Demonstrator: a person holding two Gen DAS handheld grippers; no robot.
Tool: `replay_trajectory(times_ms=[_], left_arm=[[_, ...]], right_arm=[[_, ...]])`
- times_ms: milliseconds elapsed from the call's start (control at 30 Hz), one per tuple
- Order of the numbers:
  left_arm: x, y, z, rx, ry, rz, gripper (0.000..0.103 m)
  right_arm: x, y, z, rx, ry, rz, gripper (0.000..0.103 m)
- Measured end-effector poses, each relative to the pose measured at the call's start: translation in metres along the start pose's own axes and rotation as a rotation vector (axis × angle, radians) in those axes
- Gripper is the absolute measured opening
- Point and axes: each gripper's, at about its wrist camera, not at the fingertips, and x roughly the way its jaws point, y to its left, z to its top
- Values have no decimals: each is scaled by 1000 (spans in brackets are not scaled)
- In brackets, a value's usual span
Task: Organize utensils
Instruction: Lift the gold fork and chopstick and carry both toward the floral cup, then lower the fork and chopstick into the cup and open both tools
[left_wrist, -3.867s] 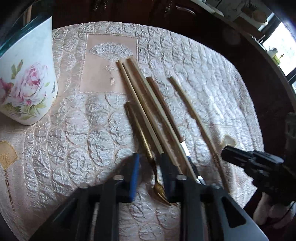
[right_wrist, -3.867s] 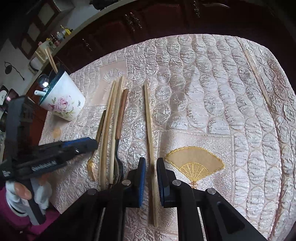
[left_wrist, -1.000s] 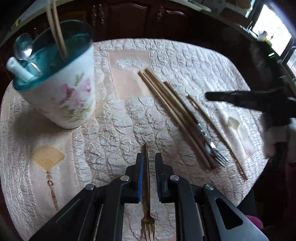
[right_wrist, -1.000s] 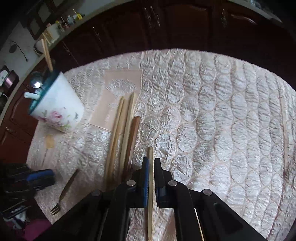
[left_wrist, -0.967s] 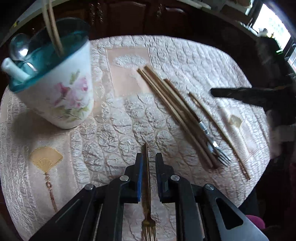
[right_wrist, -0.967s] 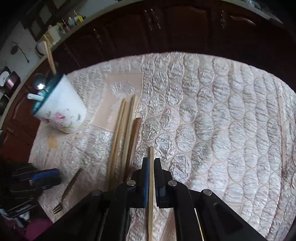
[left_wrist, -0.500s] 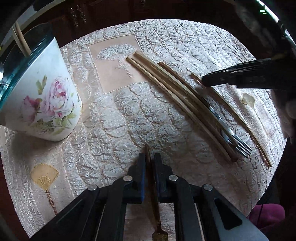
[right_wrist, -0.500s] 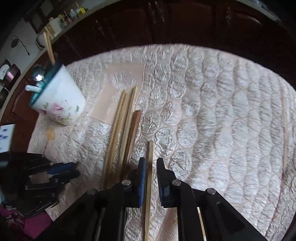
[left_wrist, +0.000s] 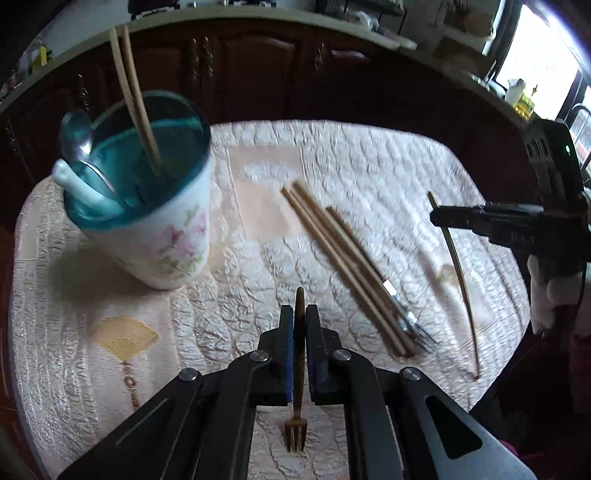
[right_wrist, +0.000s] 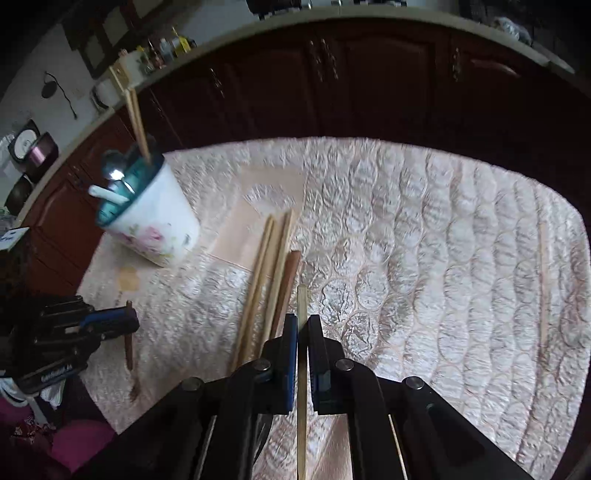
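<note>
My left gripper (left_wrist: 300, 321) is shut on a small gold fork (left_wrist: 297, 424), handle forward and tines hanging toward me above the cloth. My right gripper (right_wrist: 302, 325) has its jaws closing tight on a pale chopstick (right_wrist: 302, 301) that runs between them. In the left wrist view the right gripper (left_wrist: 441, 218) holds that chopstick (left_wrist: 460, 273) slanting down over the table's right side. A floral cup (left_wrist: 166, 240) with a teal inside stands at the left and holds chopsticks, a metal spoon and a white spoon. In the right wrist view the left gripper (right_wrist: 127, 321) carries the fork (right_wrist: 129, 350).
Two chopsticks (left_wrist: 325, 243) and a brown-handled fork (left_wrist: 406, 317) lie together mid-table on the quilted cloth (left_wrist: 369, 166). Another chopstick (right_wrist: 543, 280) lies at the far right of the cloth. Dark wooden cabinets (right_wrist: 369, 92) stand behind the table. A gloved hand (left_wrist: 550, 291) holds the right gripper.
Both grippers have risen from the cloth with their loads. The fork and the chopstick now hang clear of the table, and the cup's open top has come into the left wrist view.
</note>
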Motion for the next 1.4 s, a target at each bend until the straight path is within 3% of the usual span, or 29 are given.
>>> replay_trajectory(times_ms=[133, 333, 633, 1067, 1400], left_arm=[[-38, 6, 2, -12, -74, -7, 6], [-64, 7, 4, -20, -139, 10, 6], [-105, 16, 14, -33, -236, 49, 6], [-157, 60, 56, -104, -375, 136, 6], [-135, 88, 99, -121, -387, 215, 6]], right_arm=[[-36, 3, 4, -4, -68, 16, 7], [-78, 20, 7, -25, -145, 29, 7], [-118, 60, 44, -91, -275, 65, 7], [-125, 125, 114, -177, -372, 139, 7], [-108, 162, 178, -207, -400, 139, 7]])
